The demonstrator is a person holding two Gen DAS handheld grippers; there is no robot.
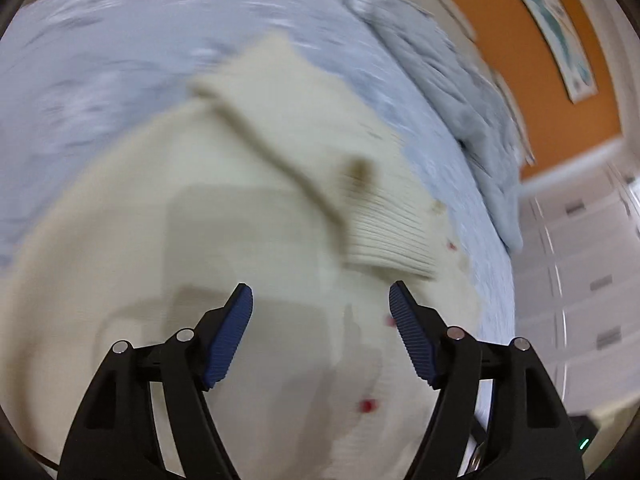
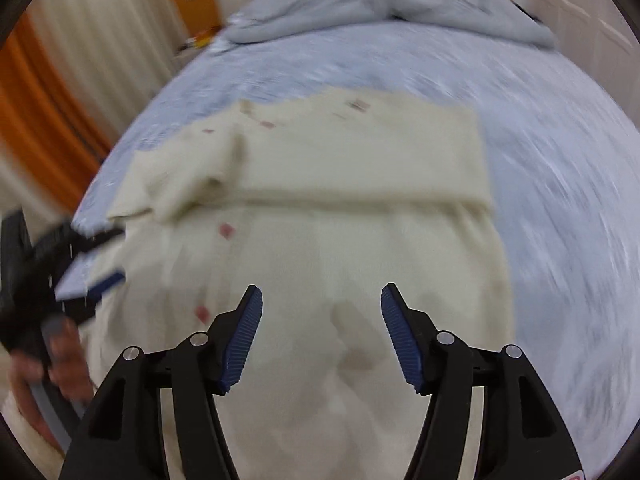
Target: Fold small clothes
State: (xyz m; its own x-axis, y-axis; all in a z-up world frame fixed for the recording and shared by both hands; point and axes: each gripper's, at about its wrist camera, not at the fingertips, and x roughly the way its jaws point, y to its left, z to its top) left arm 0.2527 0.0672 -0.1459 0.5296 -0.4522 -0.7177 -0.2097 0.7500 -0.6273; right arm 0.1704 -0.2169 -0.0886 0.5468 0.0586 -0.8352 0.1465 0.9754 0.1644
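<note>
**Cream garment partly folded, both grippers empty above it**

Cream garment [image 1: 224,264] is spread on the light blue bedspread [image 1: 120,60], filling the centre and lower part of both wrist views. A ribbed sleeve or cuff [image 1: 384,240] is seen laid across the body at right of centre in the left view; in the right view a folded band [image 2: 360,160] crosses the upper middle. Small red marks are scattered on the fabric. A grey blanket [image 2: 360,0] is heaped at the top of the right view.

One fold is judged done, with the next not yet begun. A fresh edge or corner would have to be pinched before the cloth can be carried over; both views are blurred, so exact edges cannot be made out.

The left gripper [image 1: 320,300] is held over the garment with jaws spread wide and nothing between them. The right gripper [image 2: 322,300] is likewise spread and empty. At the left edge of the right view the left gripper's body, grasped by a hand [image 2: 60,356], is seen low beside the garment's edge.
</note>
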